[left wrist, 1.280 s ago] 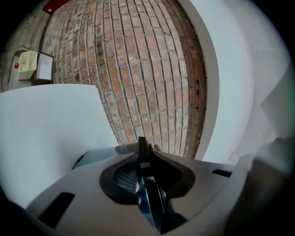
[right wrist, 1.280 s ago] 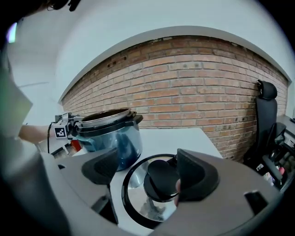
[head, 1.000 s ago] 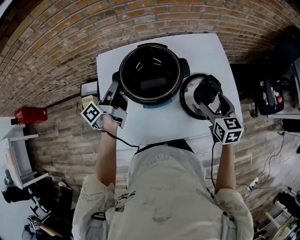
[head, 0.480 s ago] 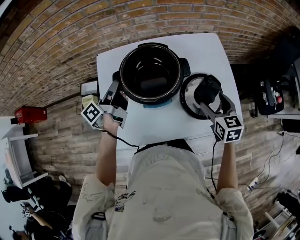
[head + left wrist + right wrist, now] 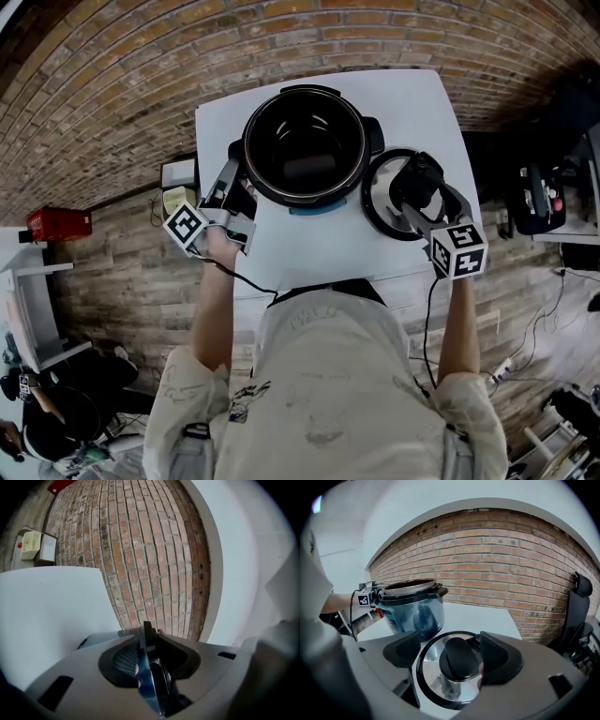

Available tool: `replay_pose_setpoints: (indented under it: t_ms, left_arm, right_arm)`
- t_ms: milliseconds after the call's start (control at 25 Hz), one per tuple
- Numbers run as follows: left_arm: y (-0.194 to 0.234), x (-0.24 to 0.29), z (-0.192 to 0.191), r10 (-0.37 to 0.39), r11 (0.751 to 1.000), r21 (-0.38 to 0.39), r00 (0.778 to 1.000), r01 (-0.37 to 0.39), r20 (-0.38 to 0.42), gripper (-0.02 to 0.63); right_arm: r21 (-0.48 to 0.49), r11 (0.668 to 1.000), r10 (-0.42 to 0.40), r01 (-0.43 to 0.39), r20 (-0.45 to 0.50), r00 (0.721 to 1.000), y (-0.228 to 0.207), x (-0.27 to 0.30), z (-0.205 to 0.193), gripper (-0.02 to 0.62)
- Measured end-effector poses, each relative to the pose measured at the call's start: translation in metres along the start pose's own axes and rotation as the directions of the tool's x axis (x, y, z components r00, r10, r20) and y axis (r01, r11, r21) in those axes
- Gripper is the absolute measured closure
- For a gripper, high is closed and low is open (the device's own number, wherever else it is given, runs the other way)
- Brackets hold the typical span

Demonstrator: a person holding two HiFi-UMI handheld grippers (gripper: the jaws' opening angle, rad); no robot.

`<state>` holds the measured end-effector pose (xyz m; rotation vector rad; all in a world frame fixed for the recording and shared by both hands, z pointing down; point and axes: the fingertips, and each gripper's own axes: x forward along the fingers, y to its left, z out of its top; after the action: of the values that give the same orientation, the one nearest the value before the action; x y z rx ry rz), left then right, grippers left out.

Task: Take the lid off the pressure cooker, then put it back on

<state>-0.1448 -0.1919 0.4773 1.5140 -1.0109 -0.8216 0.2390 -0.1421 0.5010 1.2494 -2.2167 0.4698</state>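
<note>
Head view: right gripper (image 5: 417, 187), jaws apart, covers part of the lid (image 5: 375, 204) beside the cooker (image 5: 305, 131).

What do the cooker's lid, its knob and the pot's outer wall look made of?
Lid: polished metal, probably steel, judging by its mirror-like reflections.
Knob: matte black, likely plastic, with no glare.
Pot wall: glossy metal with a bluish sheen; whether it is coated is unclear.
</note>
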Motion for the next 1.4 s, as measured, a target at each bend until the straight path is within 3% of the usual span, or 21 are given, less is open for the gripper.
replay_pose_setpoints:
  t_ms: [320,560,840,1120,1200,1280,1400]
  left_arm:
    - [0.001,-0.007,0.006,-0.004,1.000,-0.012,1.000,0.004,0.016,0.472]
    - [-0.002,-0.003,0.006,-0.017,1.000,-0.008,1.000,0.017,0.001,0.472]
    - [-0.003,0.005,0.005,-0.022,1.000,-0.019,0.999,0.021,-0.024,0.508]
    - [-0.003,0.010,0.005,-0.026,0.999,-0.038,0.999,0.024,-0.036,0.518]
    - [-0.003,0.009,0.005,-0.032,0.998,-0.055,0.999,0.030,-0.038,0.523]
    - [-0.003,0.009,0.005,-0.033,0.998,-0.060,0.999,0.031,-0.039,0.523]
    - [-0.004,0.010,0.005,-0.040,0.998,-0.058,0.999,0.038,-0.036,0.523]
  right_arm:
    - [-0.034,0.999,0.015,-0.017,-0.054,0.998,0.000,0.012,-0.007,0.190]
    - [-0.130,0.988,0.064,-0.089,-0.189,0.980,-0.007,0.031,-0.013,0.190]
    - [-0.181,0.961,0.125,-0.210,-0.391,0.912,-0.010,0.050,-0.033,0.190]
    - [-0.159,0.937,0.179,-0.312,-0.547,0.818,-0.006,0.066,-0.054,0.190]
    - [-0.135,0.936,0.197,-0.325,-0.564,0.802,-0.005,0.069,-0.055,0.190]
    - [-0.155,0.937,0.171,-0.314,-0.580,0.797,-0.009,0.073,-0.057,0.192]
    - [-0.222,0.923,0.108,-0.314,-0.635,0.765,-0.013,0.078,-0.067,0.236]
